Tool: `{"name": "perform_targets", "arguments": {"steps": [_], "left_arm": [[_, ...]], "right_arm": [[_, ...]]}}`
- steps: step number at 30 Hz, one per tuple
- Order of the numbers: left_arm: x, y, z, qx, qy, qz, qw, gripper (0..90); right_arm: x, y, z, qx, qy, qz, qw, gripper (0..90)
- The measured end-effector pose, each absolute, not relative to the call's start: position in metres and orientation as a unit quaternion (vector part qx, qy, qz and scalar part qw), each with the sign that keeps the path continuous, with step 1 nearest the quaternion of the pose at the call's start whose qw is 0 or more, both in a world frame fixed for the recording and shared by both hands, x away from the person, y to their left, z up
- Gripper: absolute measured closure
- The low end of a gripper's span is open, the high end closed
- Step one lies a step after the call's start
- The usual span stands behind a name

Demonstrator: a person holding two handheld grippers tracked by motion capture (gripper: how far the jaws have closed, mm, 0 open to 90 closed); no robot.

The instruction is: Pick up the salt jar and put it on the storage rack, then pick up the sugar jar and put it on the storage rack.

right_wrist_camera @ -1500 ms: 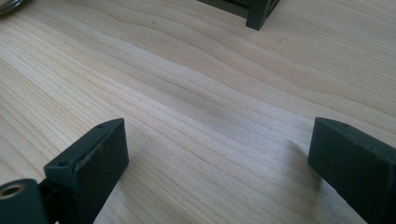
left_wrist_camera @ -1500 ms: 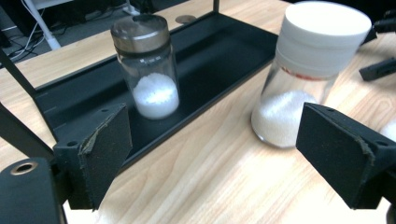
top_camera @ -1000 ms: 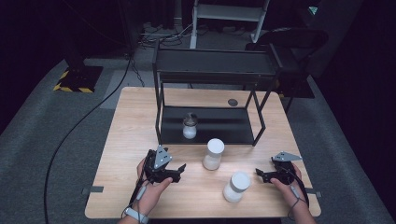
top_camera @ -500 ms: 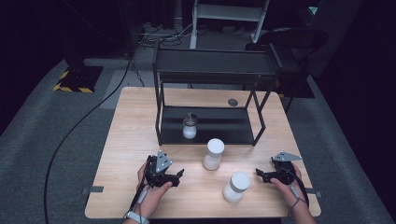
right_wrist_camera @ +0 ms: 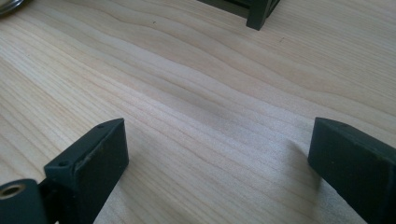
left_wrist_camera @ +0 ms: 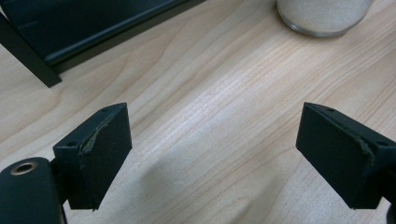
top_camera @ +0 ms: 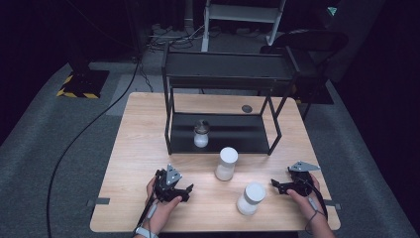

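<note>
My left gripper (top_camera: 186, 192) rests low over the wooden table (top_camera: 138, 148) near its front left. Its jaws stand open over bare wood (left_wrist_camera: 215, 158). My right gripper (top_camera: 275, 185) sits at the front right, open too, with nothing between its jaws (right_wrist_camera: 224, 163). Two white-lidded jars stand between the hands. One jar (top_camera: 226, 163) is in front of the rack, and its base shows in the left gripper view (left_wrist_camera: 322, 16). The other jar (top_camera: 250, 198) stands nearer the front edge, just left of my right gripper. A small glass jar with a metal lid (top_camera: 200, 134) stands on the rack's lower shelf.
A black two-tier metal rack (top_camera: 223, 74) takes up the back half of the table; its base (left_wrist_camera: 93, 28) and one leg (right_wrist_camera: 259, 14) show in the gripper views. A small dark disc (top_camera: 246, 108) lies behind the rack. A cable (top_camera: 84, 134) runs across the floor at the left.
My left gripper has drifted slightly toward the table's front edge. The right gripper and the jars have stayed where they were.
</note>
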State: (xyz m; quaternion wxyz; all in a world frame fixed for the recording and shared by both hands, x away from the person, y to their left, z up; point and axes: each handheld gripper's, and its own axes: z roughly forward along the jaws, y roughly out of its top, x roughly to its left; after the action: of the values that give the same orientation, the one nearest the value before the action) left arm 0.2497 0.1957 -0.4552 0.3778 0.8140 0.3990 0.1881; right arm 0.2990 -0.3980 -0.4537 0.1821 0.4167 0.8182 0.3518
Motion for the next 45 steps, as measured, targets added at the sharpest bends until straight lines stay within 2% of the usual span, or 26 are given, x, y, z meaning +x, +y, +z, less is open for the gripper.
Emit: {"name": "perform_targets", "arguments": {"steps": [8, 12, 45], "left_arm": [[0.2539, 0.1853, -0.4529, 0.829, 0.404, 0.184, 0.340, 9.6], [0.2599, 0.1885, -0.4517, 0.826, 0.419, 0.165, 0.340, 8.4], [0.2590, 0.1861, -0.4516, 0.823, 0.426, 0.166, 0.336, 5.2]], "right_arm": [[0.2990, -0.3980, -0.4538, 0.417, 0.818, 0.352, 0.182, 4.5], [0.2990, -0.3980, -0.4537, 0.416, 0.818, 0.352, 0.182, 4.5], [0.2977, -0.3995, -0.4513, 0.412, 0.818, 0.355, 0.186, 5.4]]}}
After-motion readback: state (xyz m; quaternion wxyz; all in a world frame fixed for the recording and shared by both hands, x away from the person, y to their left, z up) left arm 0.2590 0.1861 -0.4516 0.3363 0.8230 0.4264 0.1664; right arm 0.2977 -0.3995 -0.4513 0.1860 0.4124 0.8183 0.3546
